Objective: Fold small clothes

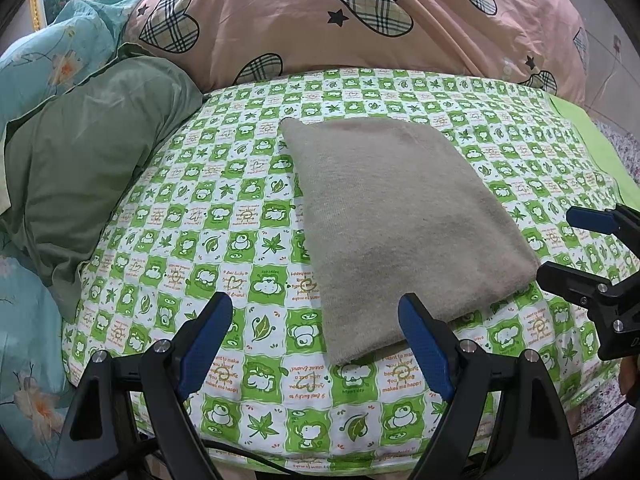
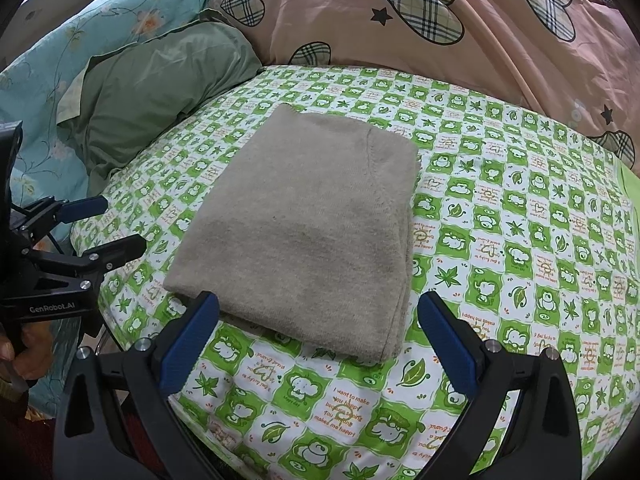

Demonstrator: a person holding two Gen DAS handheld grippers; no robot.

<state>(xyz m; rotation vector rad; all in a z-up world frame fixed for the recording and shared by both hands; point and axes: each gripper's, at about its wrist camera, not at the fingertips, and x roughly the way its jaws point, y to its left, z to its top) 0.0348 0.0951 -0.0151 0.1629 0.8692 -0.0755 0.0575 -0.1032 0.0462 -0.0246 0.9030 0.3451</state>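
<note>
A beige knitted garment (image 1: 404,216) lies folded into a thick rectangle near the middle of a bed, on a sheet (image 1: 224,200) with green and white squares that show frogs and leaves. Its layered edges are seen at the near side and at the right side in the right wrist view.

The left claw (image 1: 316,344) is released, its blue pads (image 1: 204,344) wide apart, with nothing between them; it hangs above the sheet, just before the near left corner of the garment. The right claw (image 2: 318,344) is also released and grasps nothing; the near edge of the garment lies in front of its gap.

Behind the sheet there is a pink quilt (image 1: 320,12) with checked hearts, and at the left a green pillow (image 1: 88,160) and a turquoise flowered cover (image 1: 48,52)
</note>
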